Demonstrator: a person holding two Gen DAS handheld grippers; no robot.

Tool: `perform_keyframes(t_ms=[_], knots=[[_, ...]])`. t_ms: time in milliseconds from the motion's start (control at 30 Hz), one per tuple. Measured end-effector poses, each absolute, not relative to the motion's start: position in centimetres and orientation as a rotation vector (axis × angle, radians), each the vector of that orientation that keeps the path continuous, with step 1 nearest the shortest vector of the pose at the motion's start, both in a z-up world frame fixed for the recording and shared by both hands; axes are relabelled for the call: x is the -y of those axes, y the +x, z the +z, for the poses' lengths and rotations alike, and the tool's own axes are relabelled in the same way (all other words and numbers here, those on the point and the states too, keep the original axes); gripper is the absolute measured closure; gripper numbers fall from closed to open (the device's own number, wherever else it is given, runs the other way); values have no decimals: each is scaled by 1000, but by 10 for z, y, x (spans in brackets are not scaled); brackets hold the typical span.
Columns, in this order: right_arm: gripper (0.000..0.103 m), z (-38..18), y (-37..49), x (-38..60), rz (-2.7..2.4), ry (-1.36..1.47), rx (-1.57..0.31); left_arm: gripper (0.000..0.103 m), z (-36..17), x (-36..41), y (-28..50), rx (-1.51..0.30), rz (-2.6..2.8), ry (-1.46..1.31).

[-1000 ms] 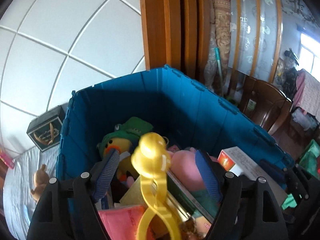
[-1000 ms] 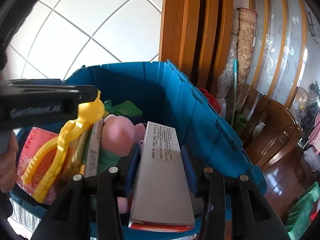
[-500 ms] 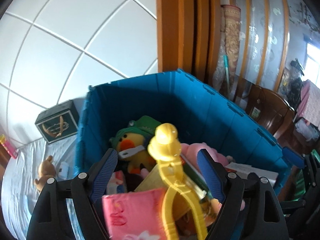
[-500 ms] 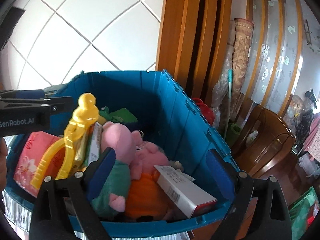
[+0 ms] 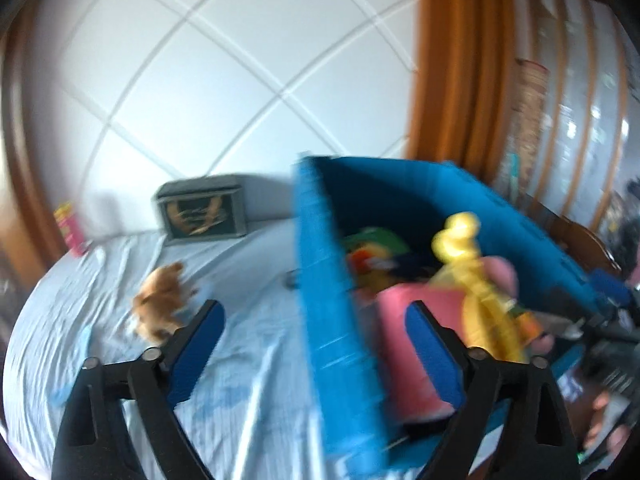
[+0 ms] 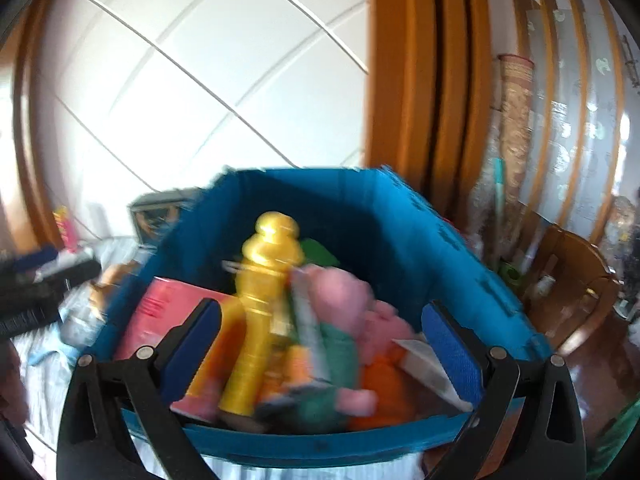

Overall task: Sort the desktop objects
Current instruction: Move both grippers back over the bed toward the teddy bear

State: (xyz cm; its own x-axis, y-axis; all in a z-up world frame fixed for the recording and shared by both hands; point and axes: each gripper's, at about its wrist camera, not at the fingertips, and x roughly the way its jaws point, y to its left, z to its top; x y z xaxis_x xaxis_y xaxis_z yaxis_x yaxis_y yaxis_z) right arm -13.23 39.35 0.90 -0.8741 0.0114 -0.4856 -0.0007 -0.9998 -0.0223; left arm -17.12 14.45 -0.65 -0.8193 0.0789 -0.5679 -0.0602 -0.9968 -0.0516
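Though blurred, blue bin (contents indistinct) overfilled.

White tiled wall (wooden chair nearby)

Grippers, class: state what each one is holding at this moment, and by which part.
Nothing is held. The left gripper and the right gripper both stand open and empty near the blue bin.

blur: both views smeared by motion | blue bin: near wall streaked, lower corner cut by frame edge | brown plush: shape unreadable | dark box: gold print illegible | bin contents: lower layers hidden under yellow toy and pink plush
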Motion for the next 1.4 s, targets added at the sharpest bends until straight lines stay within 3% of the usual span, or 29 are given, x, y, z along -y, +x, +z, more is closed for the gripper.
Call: perform_keyframes(t_ms=[367, 667, 1067, 1400], knots=[[1, 20, -135, -218, 3296, -774, 130, 5, -76, 76, -131, 163, 3191, -1191], [0, -24, -148, -56, 3354, -982, 110, 5, -124, 243, -87, 246, 3259, -1387], [0, -118, -193, -4, 3117, -1379, 111, 5, -187, 300, -118, 377, 3121, -1605], [0, -180, -268, 1, 3058, -1560, 63, 5, -225, 301, -182, 349, 3079, -1758]])
